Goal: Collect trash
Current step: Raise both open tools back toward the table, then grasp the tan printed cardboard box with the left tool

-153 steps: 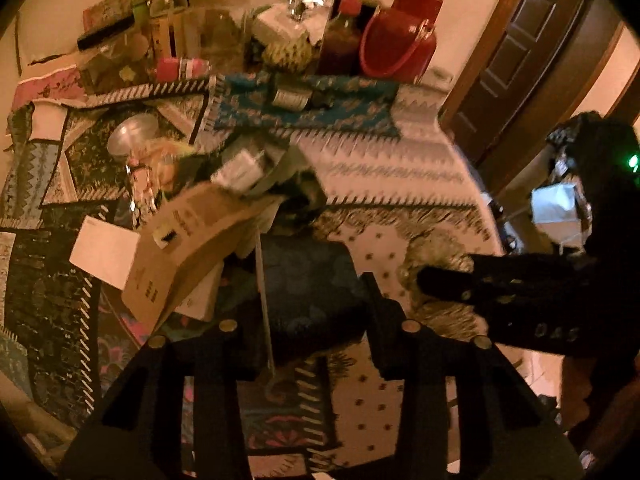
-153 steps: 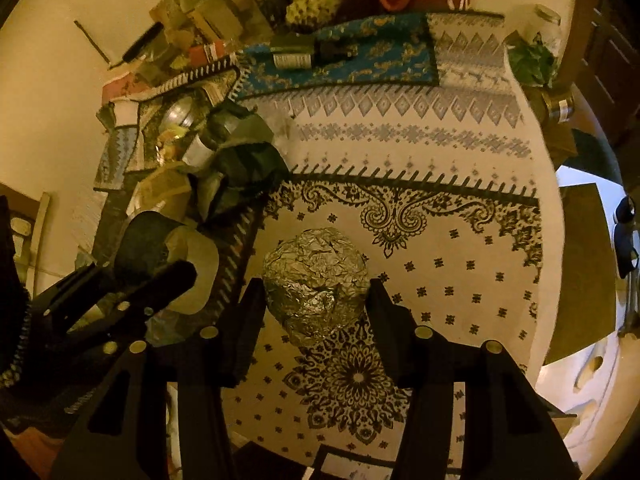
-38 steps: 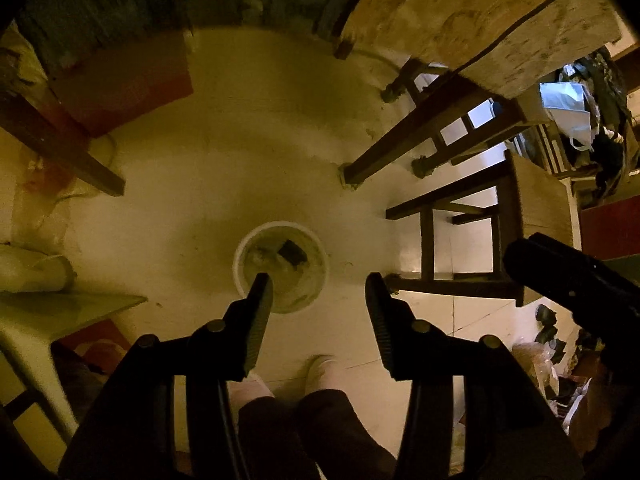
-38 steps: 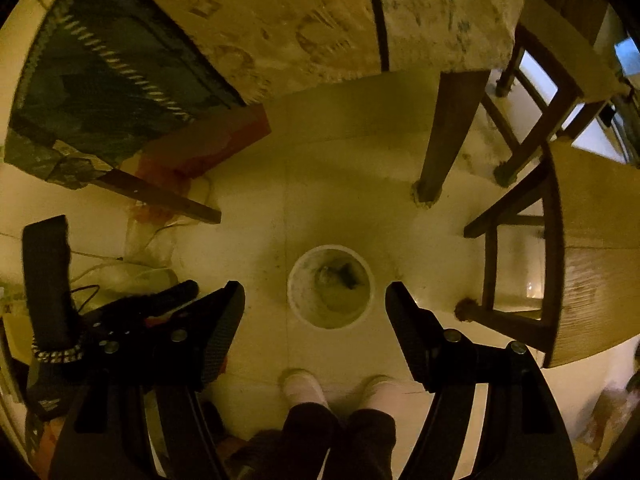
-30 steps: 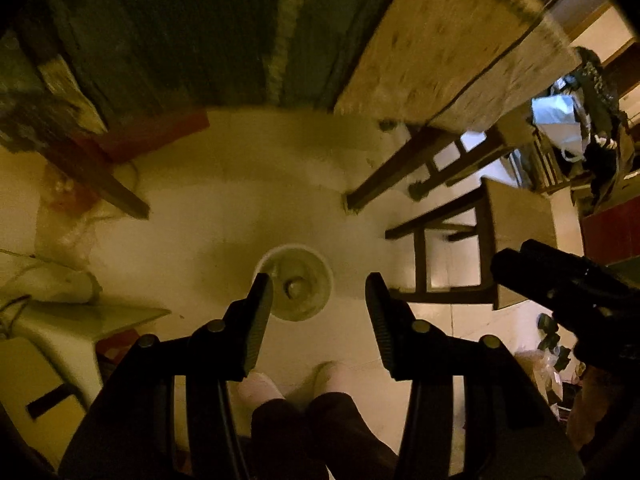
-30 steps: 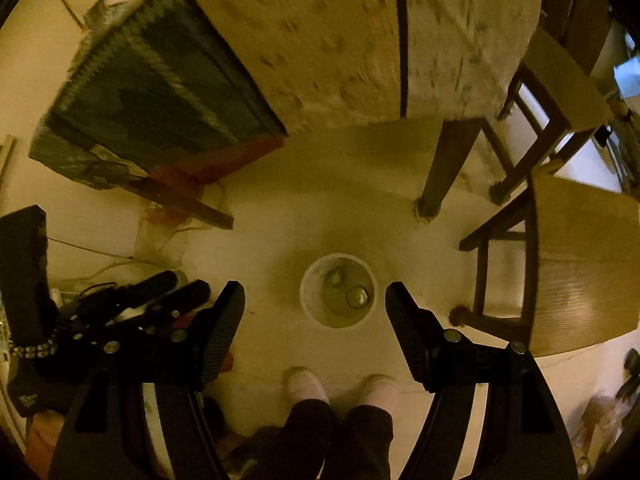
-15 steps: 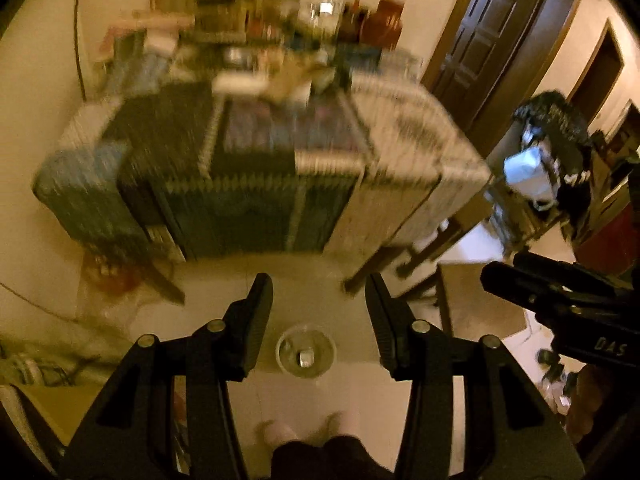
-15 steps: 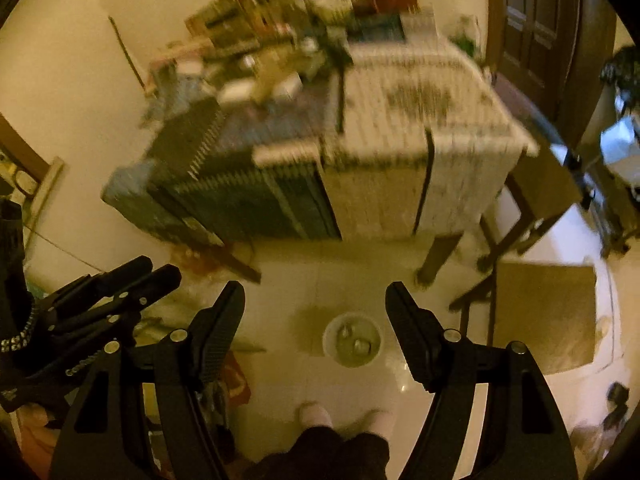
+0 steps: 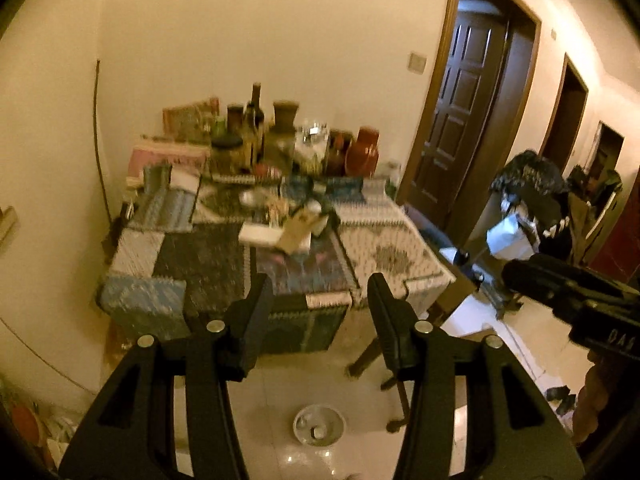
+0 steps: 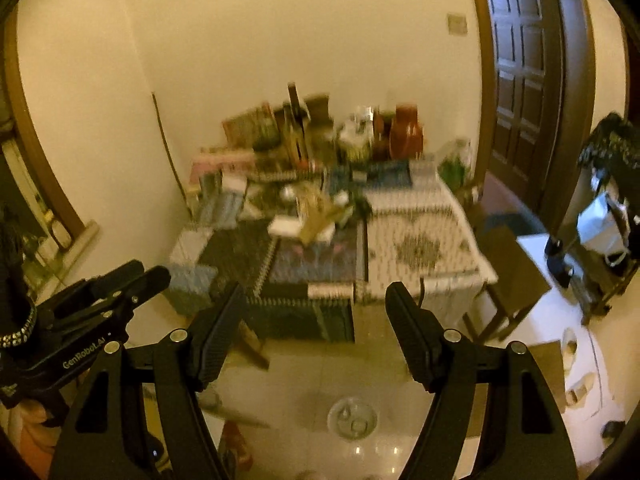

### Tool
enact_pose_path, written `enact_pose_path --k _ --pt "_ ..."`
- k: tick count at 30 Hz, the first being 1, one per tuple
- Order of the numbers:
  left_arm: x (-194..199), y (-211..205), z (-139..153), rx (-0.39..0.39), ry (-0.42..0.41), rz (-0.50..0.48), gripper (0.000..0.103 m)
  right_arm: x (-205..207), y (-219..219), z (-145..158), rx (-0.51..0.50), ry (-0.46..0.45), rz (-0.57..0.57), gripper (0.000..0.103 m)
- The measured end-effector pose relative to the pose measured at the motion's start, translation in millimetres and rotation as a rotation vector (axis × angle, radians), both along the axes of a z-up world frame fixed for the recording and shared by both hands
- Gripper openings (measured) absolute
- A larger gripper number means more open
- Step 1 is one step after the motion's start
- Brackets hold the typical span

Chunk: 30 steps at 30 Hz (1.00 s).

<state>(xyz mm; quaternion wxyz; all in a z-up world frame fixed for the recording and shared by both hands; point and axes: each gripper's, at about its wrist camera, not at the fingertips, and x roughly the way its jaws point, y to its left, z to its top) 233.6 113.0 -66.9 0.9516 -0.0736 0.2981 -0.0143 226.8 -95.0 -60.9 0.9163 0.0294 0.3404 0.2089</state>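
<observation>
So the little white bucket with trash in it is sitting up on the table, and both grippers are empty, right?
Not quite. The white bucket sits on the floor in front of the table, as the left wrist view shows. The rest holds: the left gripper and the right gripper are both empty.

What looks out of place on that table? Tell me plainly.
A loose heap of paper and cardboard scraps lies askew in the middle of the table, across its patterned cloths, apart from the upright bottles and jars at the back. Blur hides finer detail.
</observation>
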Motion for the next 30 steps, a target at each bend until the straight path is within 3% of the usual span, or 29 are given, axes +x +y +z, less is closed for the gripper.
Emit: enact_pose_path --k 4,6,8,10,18,30 --pt "-13.8 8.1 24.3 0.018 -0.085 0.014 0.058 -13.8 -0.3 29.5 0.018 -0.109 -0.027 0.075" --pt "-17.4 10.2 32.7 0.028 -0.111 0.021 0.065 -13.8 -1.0 35.8 0.016 -0.139 -0.044 0.083" --pt "-15.8 12.3 38.7 0.031 -0.130 0.034 0.086 -12.5 -1.1 37.2 0.016 -0.148 -0.052 0.091" --pt "-16.7 13.5 41.8 0.028 -0.155 0.051 0.094 -9.0 -2.2 38.8 0.021 -0.159 -0.067 0.093" --pt "15.7 14.3 43.4 0.031 -0.166 0.084 0.095 20.6 -6.1 33.0 0.021 -0.133 -0.071 0.093" --pt "125.7 -14.8 51.0 0.066 -0.172 0.154 0.095 119.2 -24.8 32.3 0.001 -0.118 -0.007 0.093"
